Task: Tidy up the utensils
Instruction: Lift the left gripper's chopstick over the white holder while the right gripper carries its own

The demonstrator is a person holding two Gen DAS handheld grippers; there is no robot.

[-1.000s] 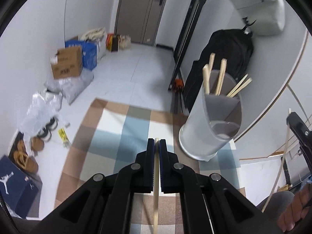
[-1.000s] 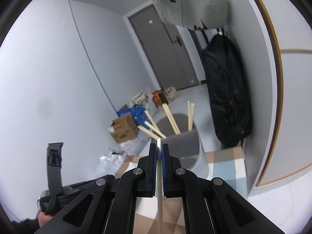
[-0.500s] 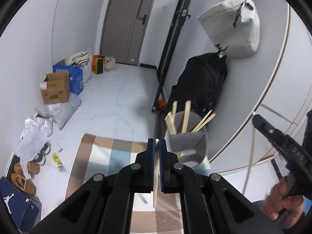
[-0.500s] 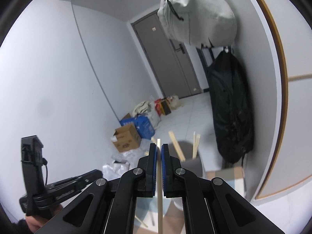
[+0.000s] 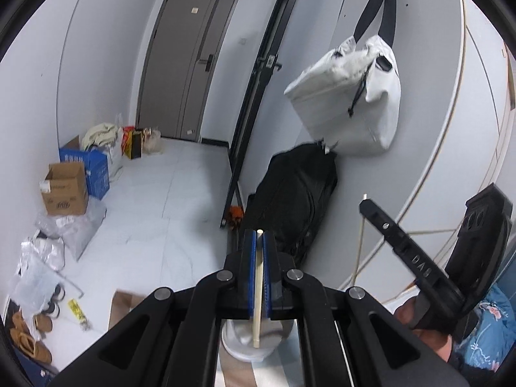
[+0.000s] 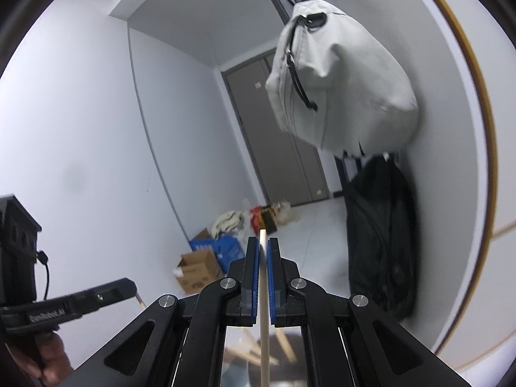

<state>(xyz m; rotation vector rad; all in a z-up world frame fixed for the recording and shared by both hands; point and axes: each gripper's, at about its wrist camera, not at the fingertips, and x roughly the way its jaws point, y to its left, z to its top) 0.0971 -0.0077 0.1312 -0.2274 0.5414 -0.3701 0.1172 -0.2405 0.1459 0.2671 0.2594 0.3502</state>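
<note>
Grey door, hanging white bag, black bag, cardboard box, blue box

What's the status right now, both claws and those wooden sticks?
Left gripper shut on a pale wooden chopstick. Right gripper shut on another chopstick. White cylindrical holder below. Nothing in the way.

Even indoor light, fisheye warp, slight blur
</note>
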